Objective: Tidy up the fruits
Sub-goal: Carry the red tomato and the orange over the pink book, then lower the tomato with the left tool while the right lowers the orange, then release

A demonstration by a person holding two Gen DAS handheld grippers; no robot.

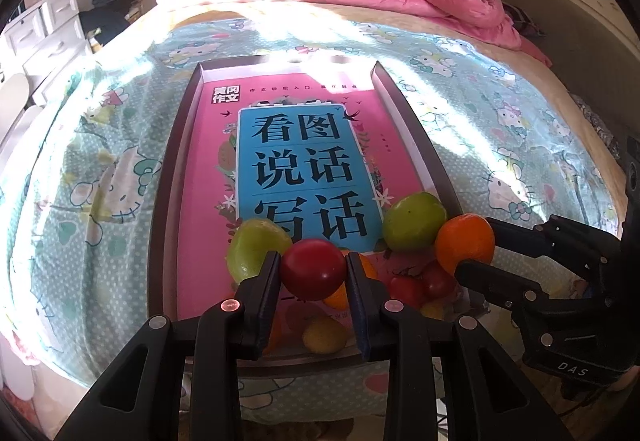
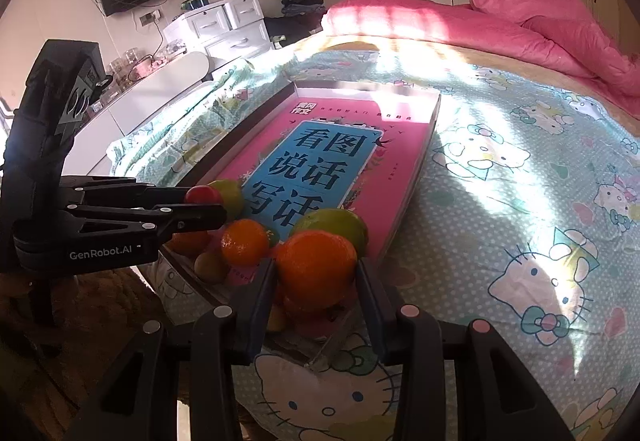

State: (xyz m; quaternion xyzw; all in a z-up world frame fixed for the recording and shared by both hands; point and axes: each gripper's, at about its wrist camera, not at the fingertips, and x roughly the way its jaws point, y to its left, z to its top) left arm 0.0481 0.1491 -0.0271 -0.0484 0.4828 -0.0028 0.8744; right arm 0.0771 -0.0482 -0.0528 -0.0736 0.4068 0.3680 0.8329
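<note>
Fruits (image 1: 414, 221) crowd a tray (image 1: 168, 177) lined, seemingly, with a "看图说话写话" book (image 1: 304, 161).

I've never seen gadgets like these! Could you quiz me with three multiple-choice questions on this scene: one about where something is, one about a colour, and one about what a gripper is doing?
1. Where does the pile of fruit sit?
A. on the pink duvet
B. at the near end of the tray
C. on the white drawers

2. What colour is the fruit between the left gripper's fingers?
A. red
B. yellow
C. green

3. What is the right gripper doing?
A. hanging open over the bedsheet
B. closed on a book
C. shut on an orange fruit

Answers: 1 B, the fruit crowds the near end of the tray, on the pink book. 2 A, the left gripper clasps the red fruit. 3 C, the right gripper has a finger on each side of the orange fruit.
</note>
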